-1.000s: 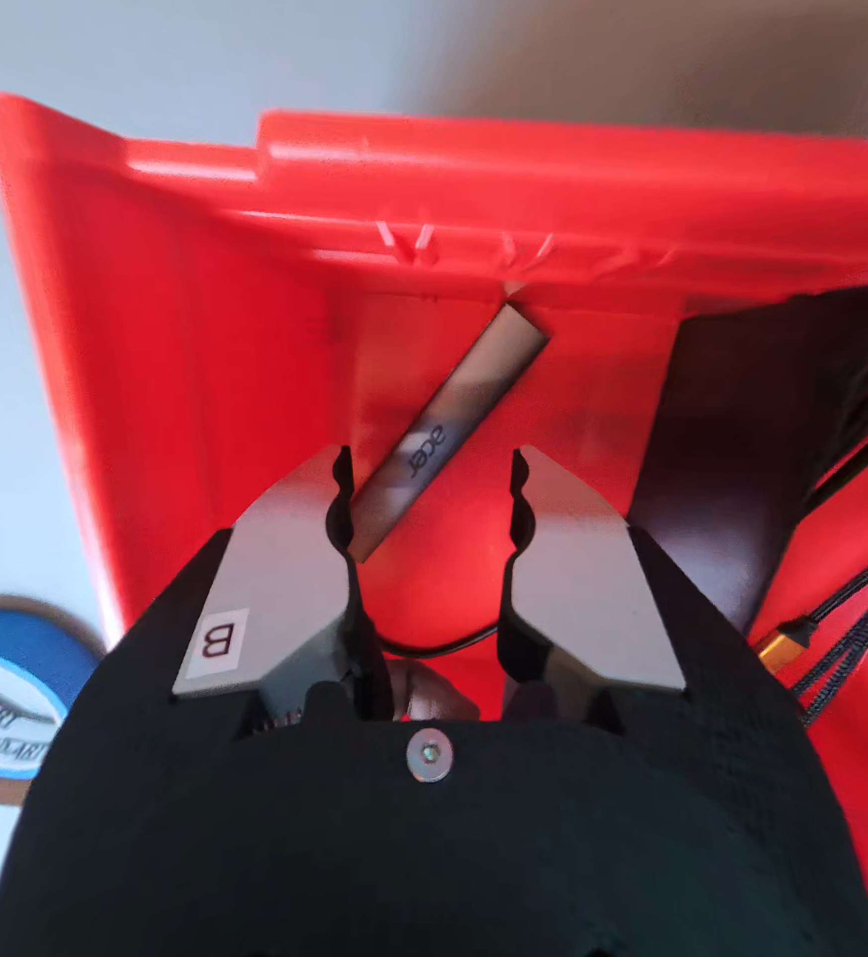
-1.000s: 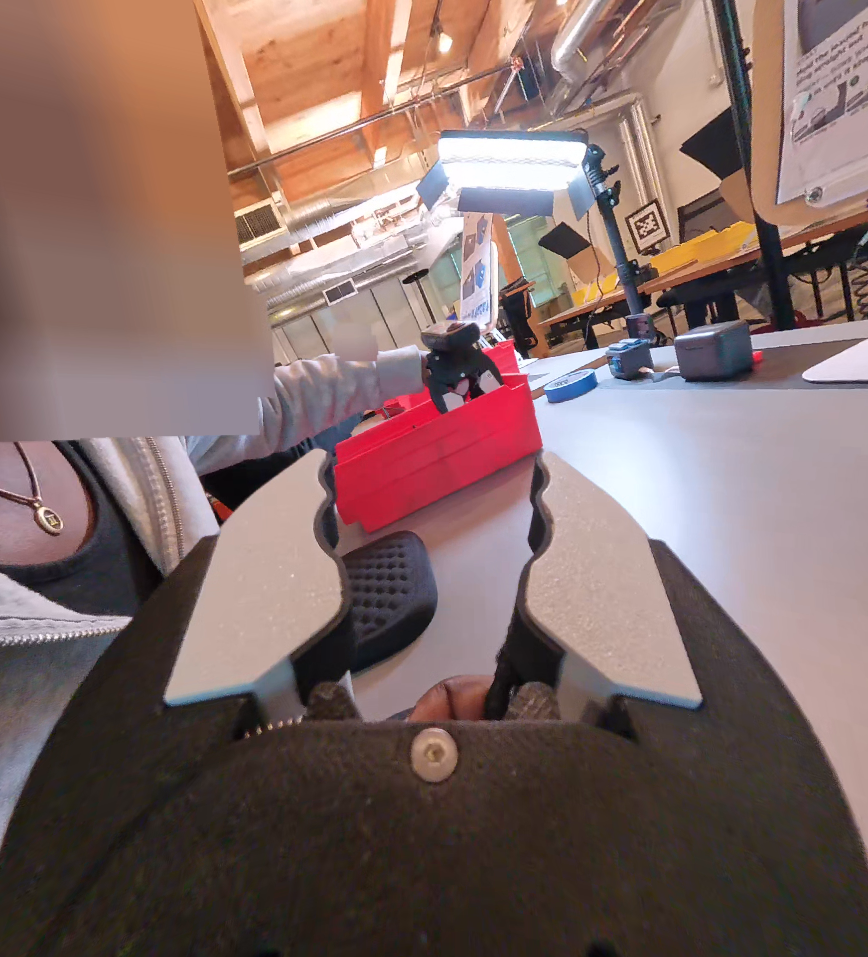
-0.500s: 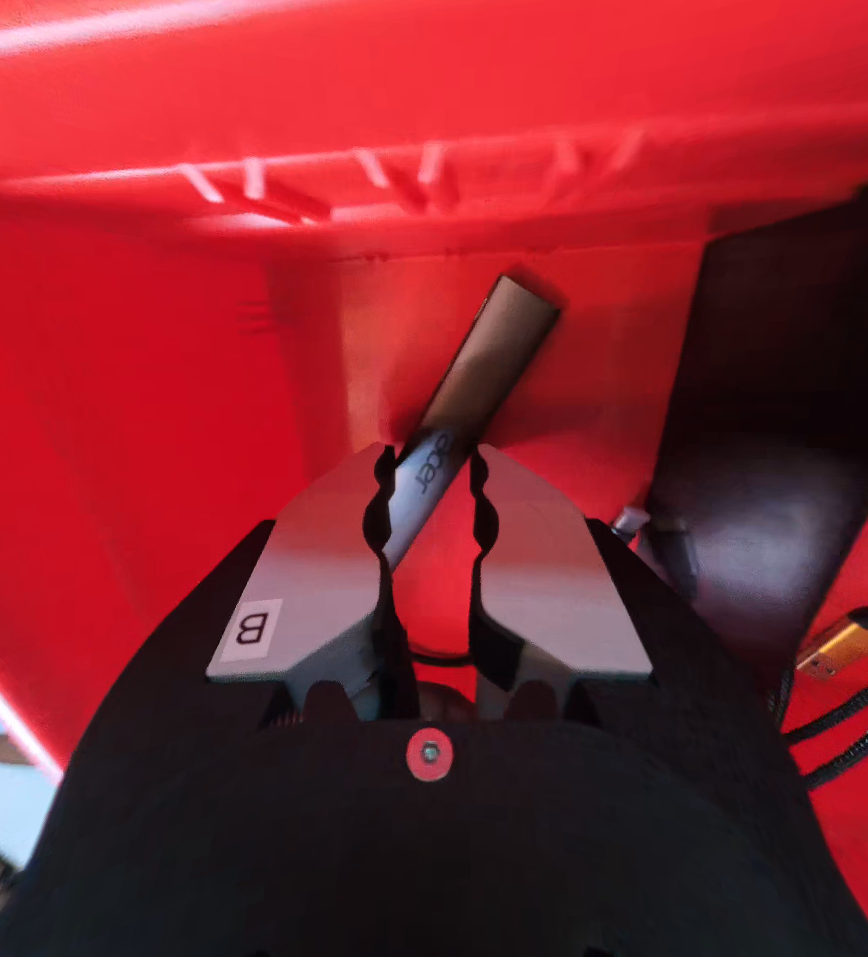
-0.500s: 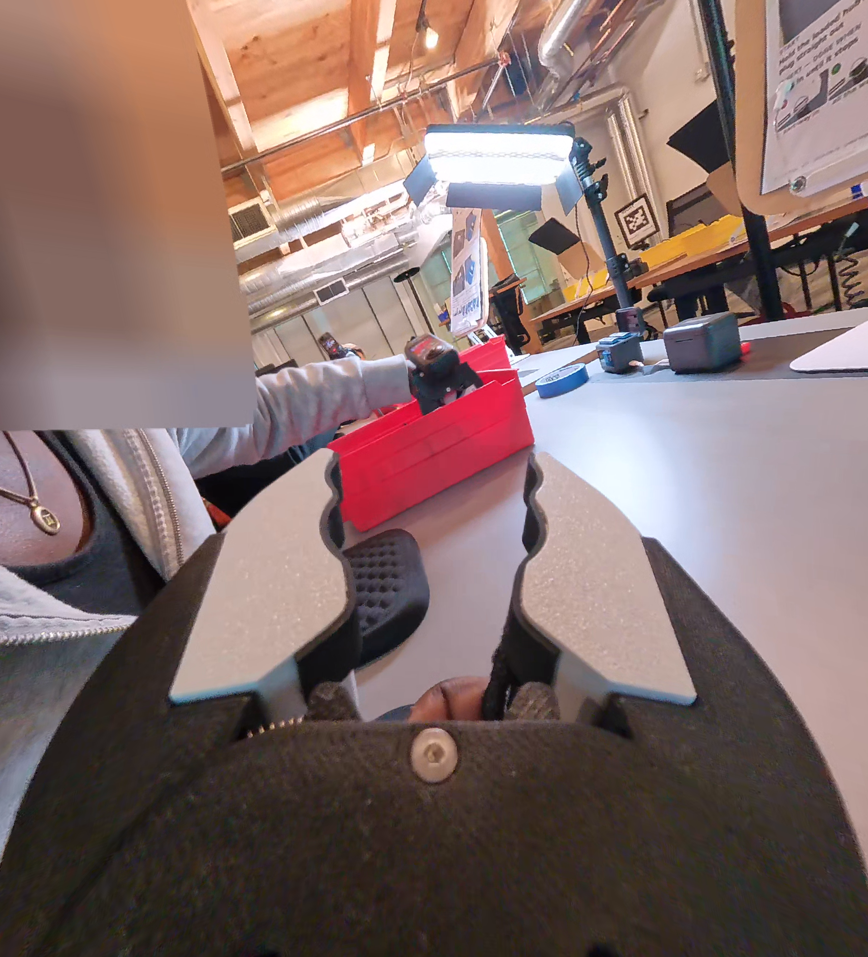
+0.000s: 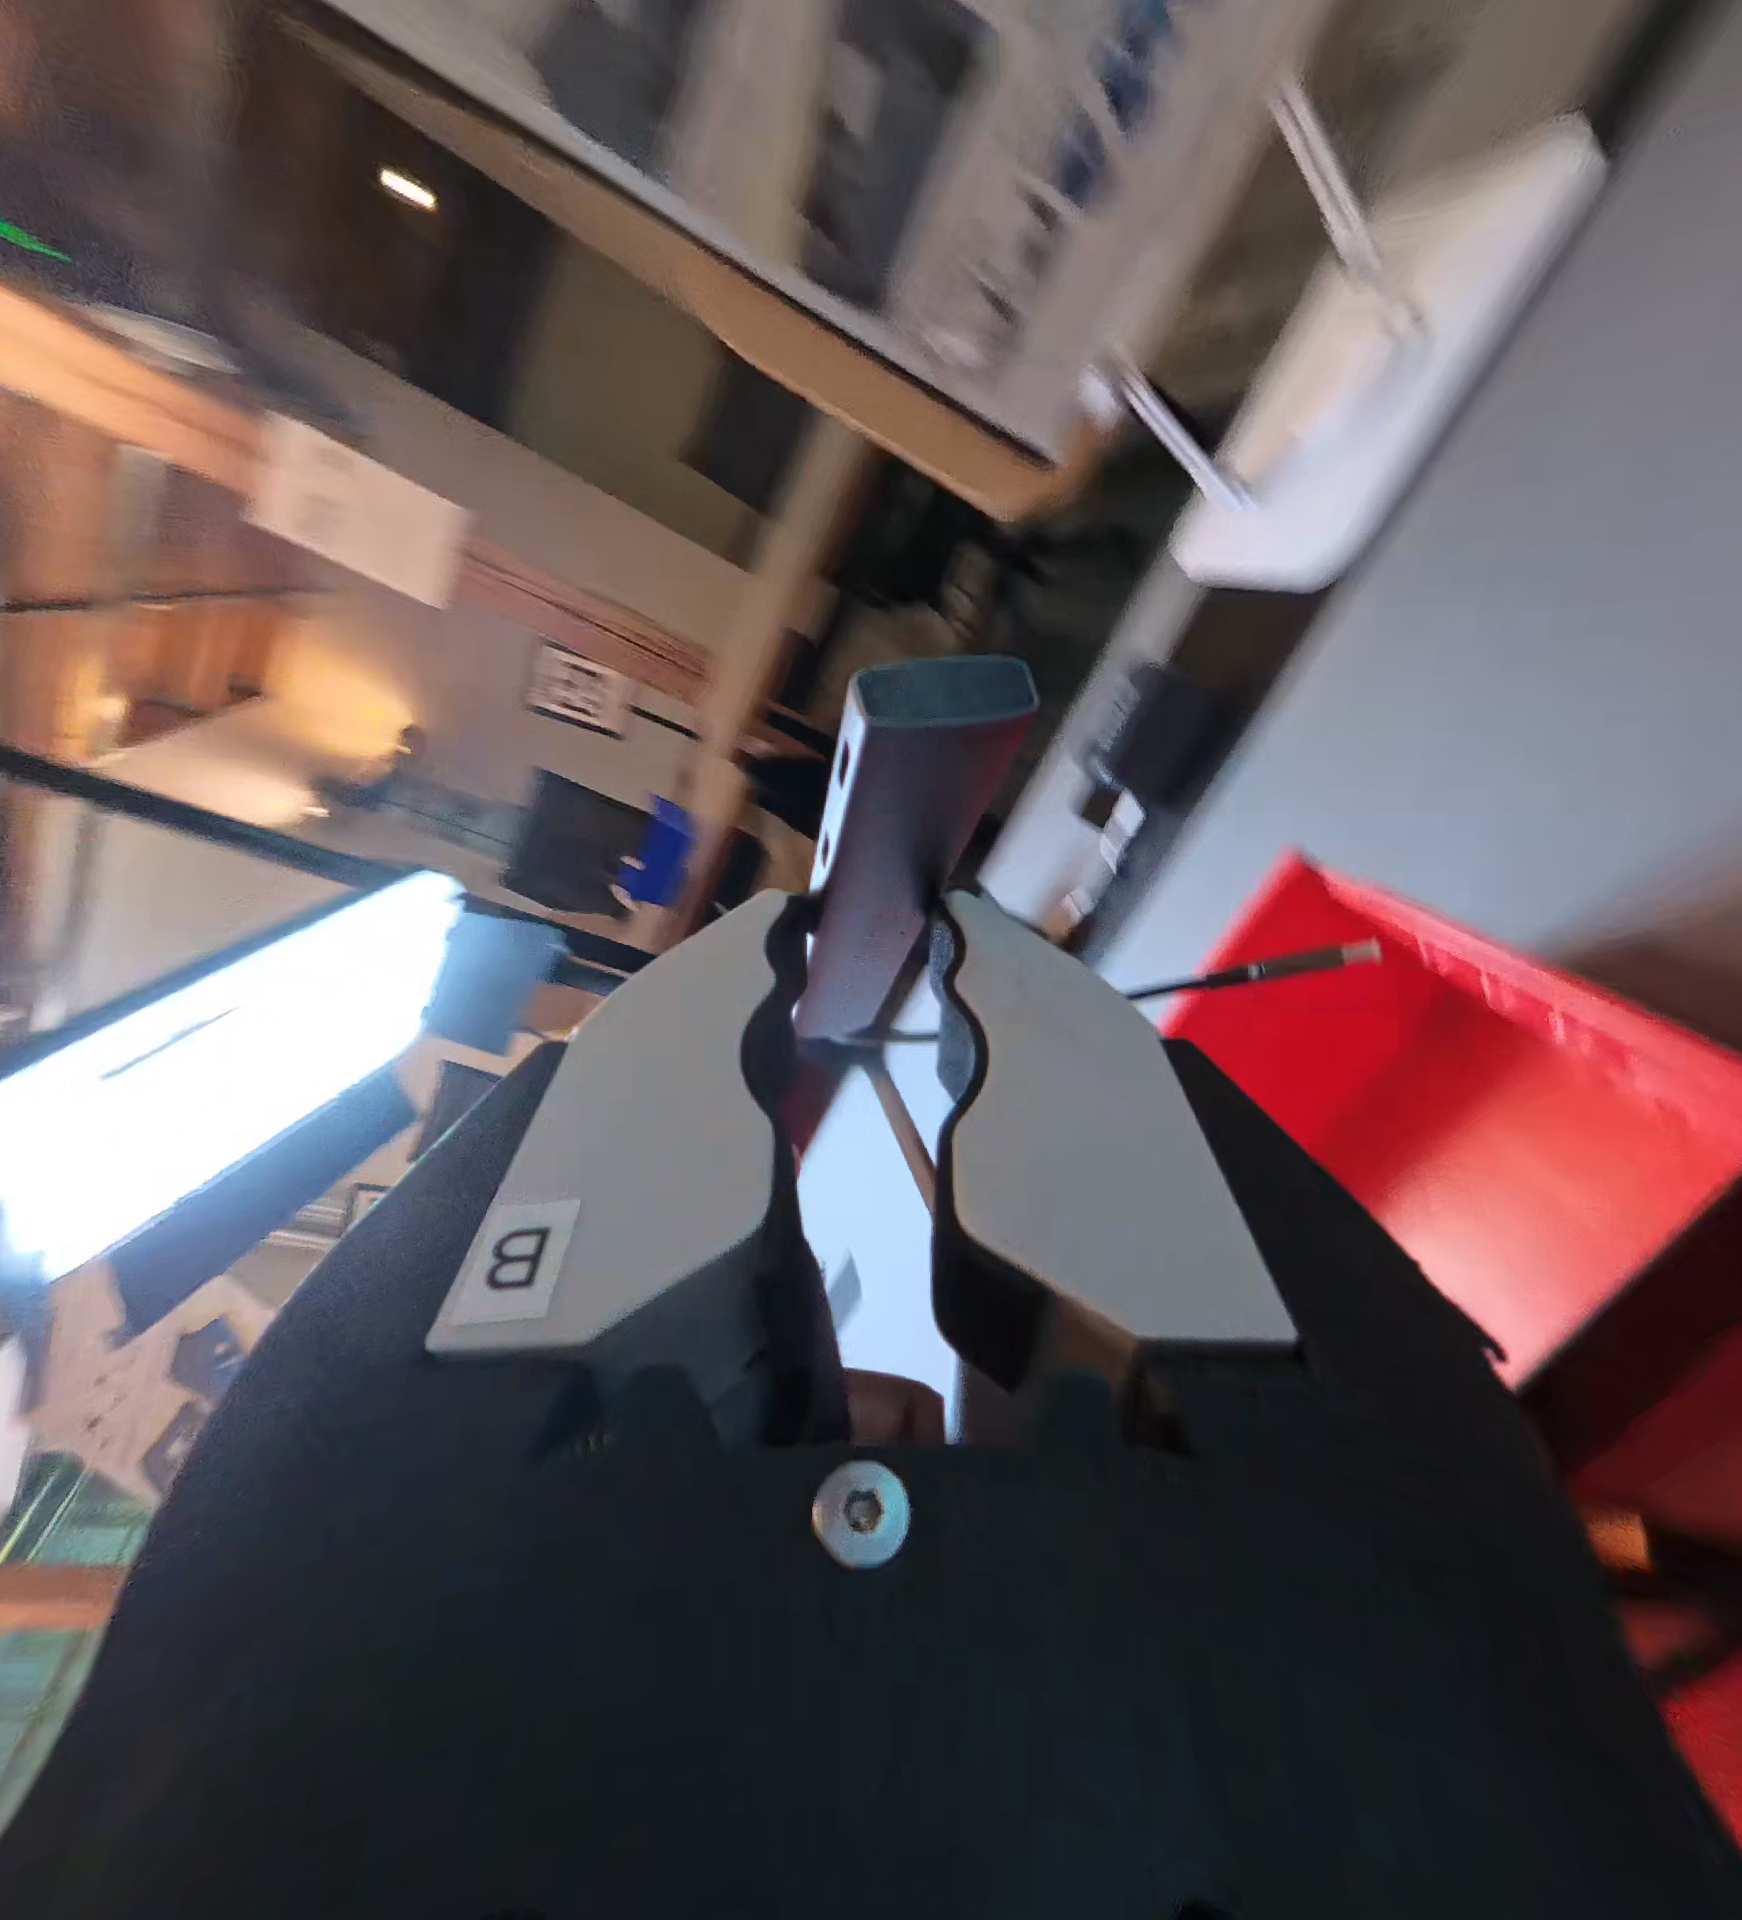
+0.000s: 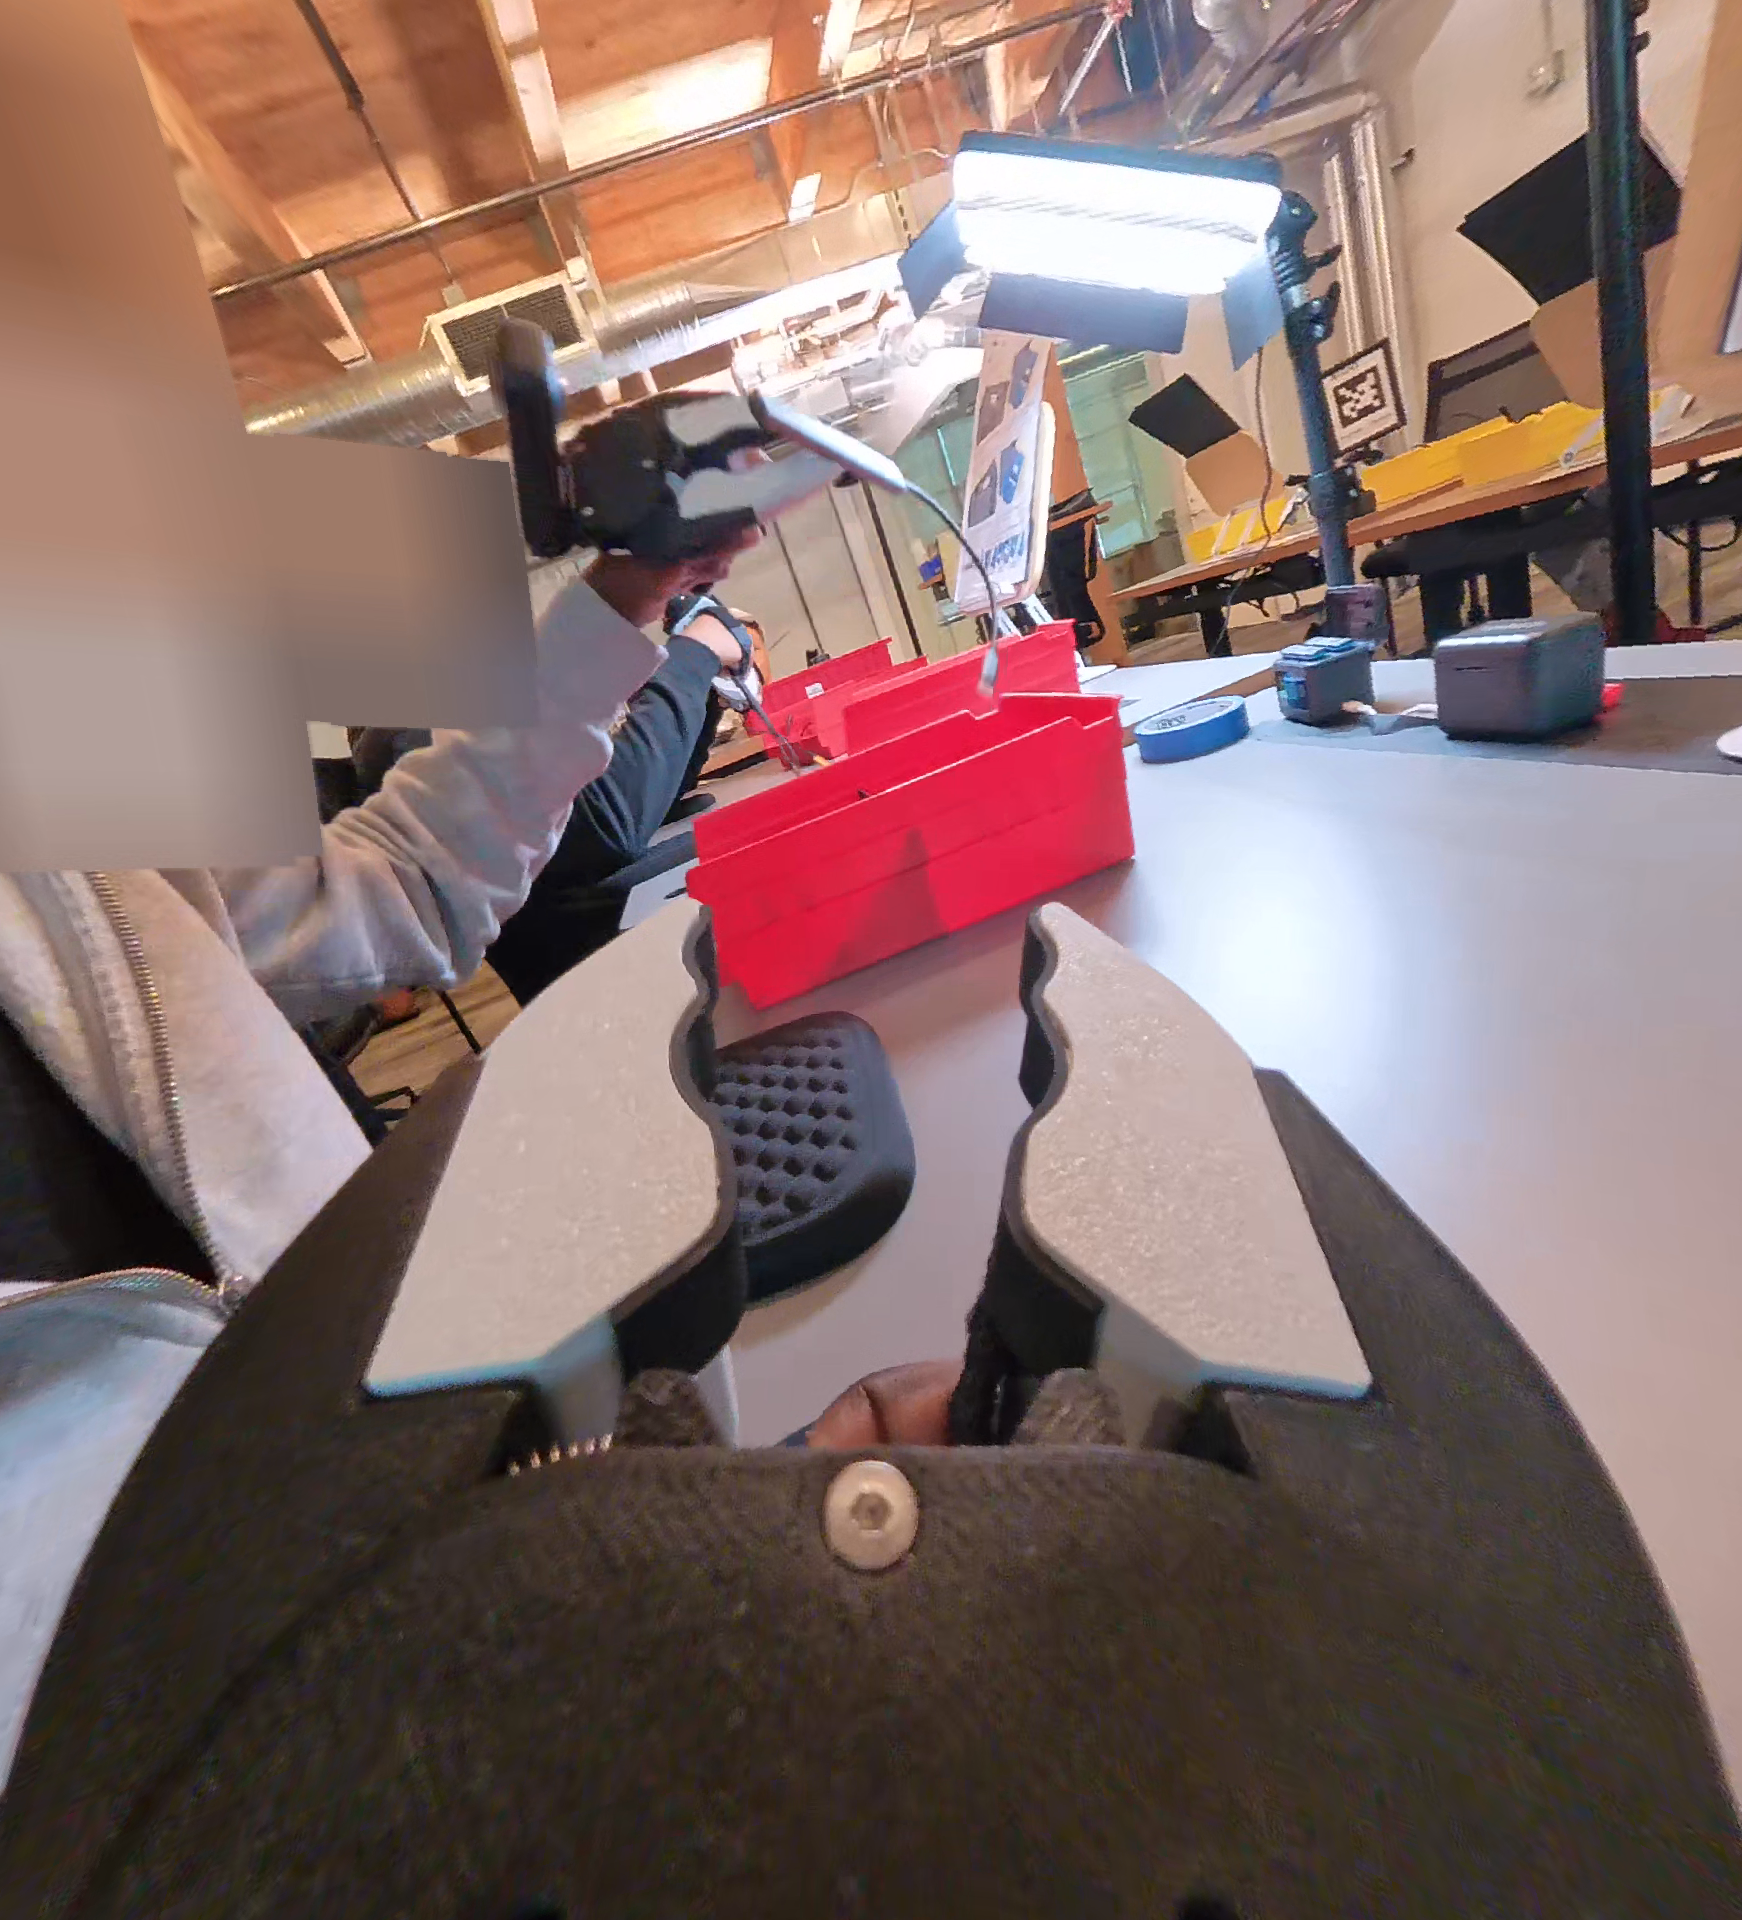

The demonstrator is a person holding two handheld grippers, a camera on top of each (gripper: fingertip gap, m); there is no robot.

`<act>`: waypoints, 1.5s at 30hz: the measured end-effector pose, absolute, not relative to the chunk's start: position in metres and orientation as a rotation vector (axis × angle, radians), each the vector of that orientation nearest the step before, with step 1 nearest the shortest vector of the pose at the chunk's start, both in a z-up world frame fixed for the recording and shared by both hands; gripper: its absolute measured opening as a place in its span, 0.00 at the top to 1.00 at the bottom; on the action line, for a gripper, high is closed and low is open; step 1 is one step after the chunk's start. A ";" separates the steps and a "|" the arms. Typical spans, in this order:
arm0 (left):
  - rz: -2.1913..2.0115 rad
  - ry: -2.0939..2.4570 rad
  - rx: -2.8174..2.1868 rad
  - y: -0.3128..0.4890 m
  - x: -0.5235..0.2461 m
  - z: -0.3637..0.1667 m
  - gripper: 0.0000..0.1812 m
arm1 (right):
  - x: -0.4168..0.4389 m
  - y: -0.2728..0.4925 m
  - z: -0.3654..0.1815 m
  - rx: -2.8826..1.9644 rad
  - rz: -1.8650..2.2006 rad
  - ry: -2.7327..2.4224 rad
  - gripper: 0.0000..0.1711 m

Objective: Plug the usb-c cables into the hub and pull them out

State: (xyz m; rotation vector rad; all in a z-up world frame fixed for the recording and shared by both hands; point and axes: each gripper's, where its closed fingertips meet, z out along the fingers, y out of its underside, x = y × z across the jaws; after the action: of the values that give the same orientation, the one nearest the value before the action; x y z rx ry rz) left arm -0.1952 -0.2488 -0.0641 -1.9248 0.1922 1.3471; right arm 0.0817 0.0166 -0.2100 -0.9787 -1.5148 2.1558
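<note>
My left gripper (image 5: 862, 920) is shut on the grey metal hub (image 5: 908, 810) and holds it up in the air, its end face pointing away. The hub's thin black cable with a plug (image 5: 1350, 954) dangles to the right over the red bin (image 5: 1532, 1122). In the right wrist view the left gripper (image 6: 742, 468) is high above the red bin (image 6: 908, 842) with the hub (image 6: 825, 442) sticking out and its cable (image 6: 960, 540) hanging down. My right gripper (image 6: 862, 966) is open and empty, low over the grey table (image 6: 1418, 987).
A black dimpled pad (image 6: 805, 1122) lies on the table just in front of my right gripper. A blue tape roll (image 6: 1189, 727) and two small grey boxes (image 6: 1516, 670) stand at the back. A lamp on a stand (image 6: 1106, 223) is behind the bin. A person's grey sleeve (image 6: 431, 831) reaches from the left. Tip to tip, the grippers are about 40 cm apart.
My left gripper shut on the hub inside the red bin, then lifted it out and up, swinging away from the bin. My right gripper stayed open in place.
</note>
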 end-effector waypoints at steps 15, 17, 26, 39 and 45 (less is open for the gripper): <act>1.149 0.263 -1.520 -0.127 0.007 -0.099 0.87 | 0.103 -0.036 -0.155 -0.812 1.846 -1.574 0.70; 1.137 0.305 -1.563 -0.114 0.017 -0.123 0.87 | 0.100 -0.045 -0.143 -0.811 1.802 -1.571 0.73; 1.117 0.430 -1.734 -0.079 0.035 -0.188 0.87 | 0.057 -0.093 -0.179 -0.776 1.460 -1.846 0.74; 1.040 0.404 -1.789 -0.063 0.030 -0.199 0.89 | 0.047 -0.062 -0.185 -0.815 1.325 -1.752 0.94; 0.957 0.347 -1.798 -0.065 0.029 -0.201 0.84 | 0.049 -0.041 -0.162 -0.692 1.196 -1.658 0.94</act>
State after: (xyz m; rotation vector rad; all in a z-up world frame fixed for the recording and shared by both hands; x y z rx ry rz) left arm 0.0291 -0.0645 -0.2011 -1.7980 0.3472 0.9571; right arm 0.0486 -0.0414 -0.1622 -0.6922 -1.6581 1.1962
